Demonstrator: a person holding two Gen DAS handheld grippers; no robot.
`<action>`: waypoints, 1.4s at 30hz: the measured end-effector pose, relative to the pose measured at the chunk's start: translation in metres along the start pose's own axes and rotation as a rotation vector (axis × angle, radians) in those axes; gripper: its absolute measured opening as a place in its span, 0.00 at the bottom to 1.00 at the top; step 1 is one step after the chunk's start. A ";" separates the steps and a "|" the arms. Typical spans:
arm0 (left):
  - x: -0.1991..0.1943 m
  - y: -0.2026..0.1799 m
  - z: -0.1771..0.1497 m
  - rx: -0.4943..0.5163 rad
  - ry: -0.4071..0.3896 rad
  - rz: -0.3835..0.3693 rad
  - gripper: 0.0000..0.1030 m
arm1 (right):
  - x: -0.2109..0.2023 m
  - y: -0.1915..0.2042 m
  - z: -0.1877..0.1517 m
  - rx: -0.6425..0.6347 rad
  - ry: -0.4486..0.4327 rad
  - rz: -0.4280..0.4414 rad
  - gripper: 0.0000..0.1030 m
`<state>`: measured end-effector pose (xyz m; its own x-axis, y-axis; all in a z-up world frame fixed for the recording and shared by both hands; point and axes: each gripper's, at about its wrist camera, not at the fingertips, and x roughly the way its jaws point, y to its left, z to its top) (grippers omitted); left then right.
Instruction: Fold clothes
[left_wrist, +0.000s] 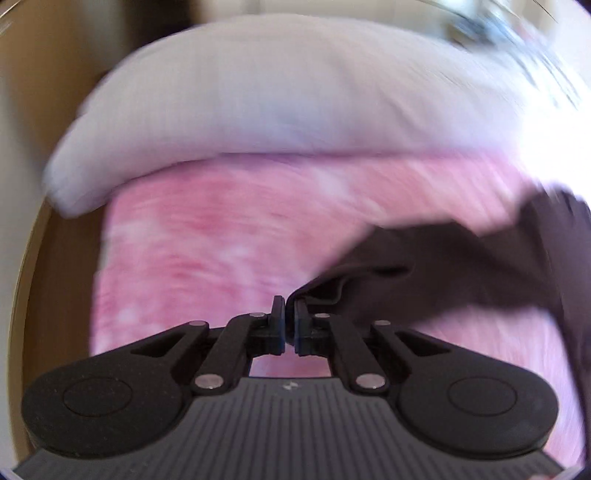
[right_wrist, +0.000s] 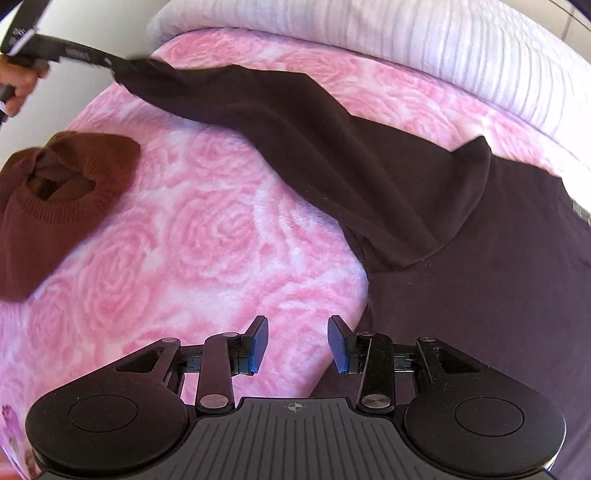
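A pink rose blanket (right_wrist: 192, 229) covers the bed; the left gripper (left_wrist: 290, 325) pinches a dark sweater's (right_wrist: 369, 166) sleeve at upper left, while the right gripper (right_wrist: 297, 345) hangs half open, empty.

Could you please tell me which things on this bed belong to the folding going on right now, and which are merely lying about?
In the job:
- dark purple garment, its sleeve stretched out
- left gripper, jaws shut on the sleeve end
- right gripper, jaws open, empty, at the garment's edge

Lying about:
- brown sweater, crumpled, apart from the garment
- pink rose blanket
- striped pillow
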<state>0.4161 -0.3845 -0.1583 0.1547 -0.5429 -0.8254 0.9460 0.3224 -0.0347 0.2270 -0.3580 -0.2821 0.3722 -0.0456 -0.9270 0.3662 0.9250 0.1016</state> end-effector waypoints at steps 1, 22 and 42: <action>0.002 0.010 0.003 -0.026 0.000 0.029 0.00 | 0.000 -0.001 -0.001 0.008 0.005 -0.001 0.39; 0.004 -0.095 -0.031 0.117 0.087 -0.071 0.24 | -0.028 -0.055 -0.058 0.388 0.036 -0.114 0.57; -0.181 -0.300 -0.109 -0.050 0.104 0.010 0.74 | -0.305 -0.185 -0.246 0.798 -0.187 -0.363 0.78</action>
<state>0.0732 -0.2981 -0.0601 0.1309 -0.4571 -0.8797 0.9288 0.3669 -0.0525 -0.1636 -0.4224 -0.1072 0.2250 -0.4098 -0.8840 0.9467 0.3066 0.0988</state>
